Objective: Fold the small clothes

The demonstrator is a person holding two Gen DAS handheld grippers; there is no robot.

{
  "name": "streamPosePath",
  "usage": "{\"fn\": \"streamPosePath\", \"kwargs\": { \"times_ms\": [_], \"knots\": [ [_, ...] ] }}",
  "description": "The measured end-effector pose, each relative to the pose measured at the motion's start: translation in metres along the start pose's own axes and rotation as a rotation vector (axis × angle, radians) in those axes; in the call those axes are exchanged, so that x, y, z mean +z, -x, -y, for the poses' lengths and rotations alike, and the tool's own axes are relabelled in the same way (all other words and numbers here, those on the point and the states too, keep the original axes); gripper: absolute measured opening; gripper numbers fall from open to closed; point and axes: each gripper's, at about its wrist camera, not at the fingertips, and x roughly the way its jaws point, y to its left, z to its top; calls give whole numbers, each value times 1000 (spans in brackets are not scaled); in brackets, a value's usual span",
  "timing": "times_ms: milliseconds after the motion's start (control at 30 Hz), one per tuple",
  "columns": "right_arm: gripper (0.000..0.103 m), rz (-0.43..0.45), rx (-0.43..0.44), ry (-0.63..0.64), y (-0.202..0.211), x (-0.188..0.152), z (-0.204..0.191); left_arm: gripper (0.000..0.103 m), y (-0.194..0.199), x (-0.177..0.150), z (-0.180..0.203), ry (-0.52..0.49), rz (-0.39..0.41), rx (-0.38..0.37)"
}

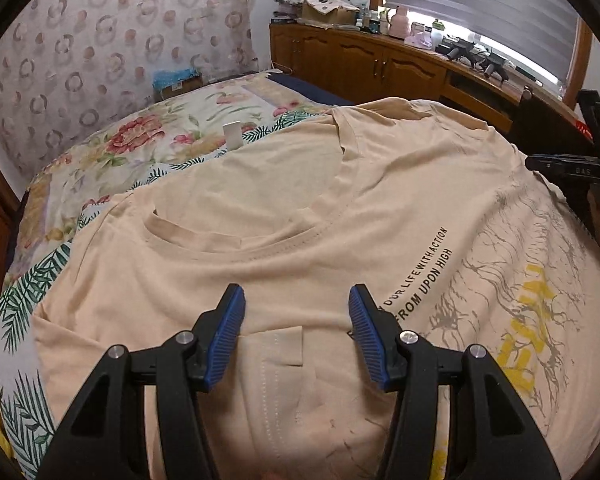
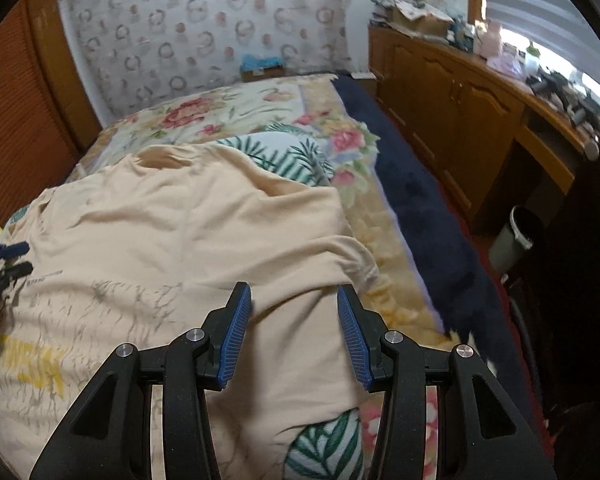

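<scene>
A beige T-shirt [image 1: 284, 208] with black lettering and a yellow and grey print lies spread on the bed, collar toward the left wrist camera. A folded sleeve [image 1: 276, 352] lies under my left gripper [image 1: 296, 312], which is open and empty just above the chest. My right gripper [image 2: 294, 312] is open and empty above the shirt's [image 2: 172, 232] lower right edge. The right gripper's body shows at the right edge of the left wrist view [image 1: 568, 166]. The left gripper's fingertips [image 2: 14, 250] show at the left edge of the right wrist view.
The bed has a floral quilt [image 1: 140, 140] and a dark blue blanket [image 2: 416, 200] along its right side. A wooden cabinet [image 1: 364, 60] with clutter stands by the window. A grey bin [image 2: 512, 236] stands on the floor. A small box [image 1: 176, 82] sits by the wall.
</scene>
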Motion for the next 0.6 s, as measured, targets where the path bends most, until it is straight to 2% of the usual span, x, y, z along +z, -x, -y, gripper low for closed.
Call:
{"fn": "streamPosePath", "kwargs": {
  "times_ms": [467, 533, 600],
  "knots": [
    [44, -52, 70, -133, -20, 12, 30, 56, -2, 0, 0, -1, 7, -7],
    [27, -52, 98, -137, -19, 13, 30, 56, -2, -1, -1, -1, 8, -9],
    [20, -47, 93, -112, -17, 14, 25, 57, -2, -1, -1, -1, 8, -8]
  ]
}}
